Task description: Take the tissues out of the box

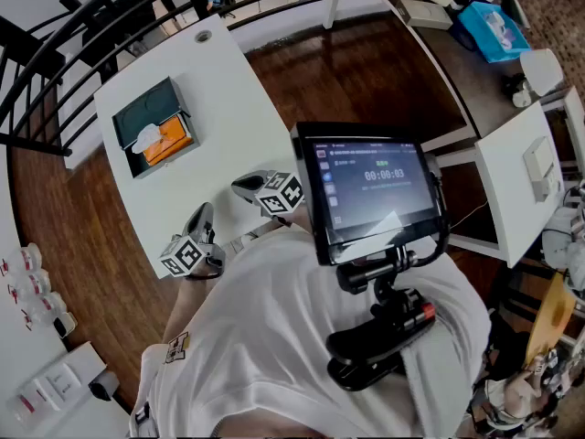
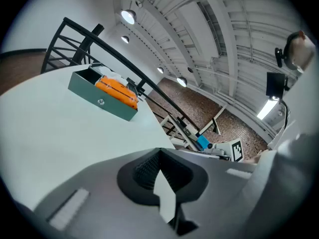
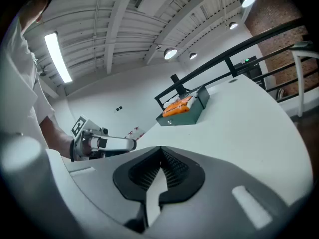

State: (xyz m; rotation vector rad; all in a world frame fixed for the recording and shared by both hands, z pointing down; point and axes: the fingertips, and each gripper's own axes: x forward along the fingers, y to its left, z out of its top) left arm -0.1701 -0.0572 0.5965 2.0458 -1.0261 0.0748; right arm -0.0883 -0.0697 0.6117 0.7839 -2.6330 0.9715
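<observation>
Head view: the box (image 1: 137, 112) sits open-topped on the white table (image 1: 228, 90), up and left of both grippers, toward the table's far-left side. A white tissue (image 1: 146, 136) is bunched beside an orange pack (image 1: 170, 143) inside it. The left gripper (image 1: 199, 216) and right gripper (image 1: 242, 187) hover over the near table edge, close to our body and well apart from the box. We judge the left one slightly nearer. Bare tabletop lies between, nothing in the way. Left gripper view: jaws pressed together, nothing between them. The box is ahead and up-left, its long wall with a small knob facing us, the railing (image 2: 84, 33) just behind it. Right gripper view: jaws pressed together, empty. The box is ahead, slightly right, and the left gripper is off to the left. We reckon the next move is a forward reach, with jaws spread before reaching the tissue.
</observation>
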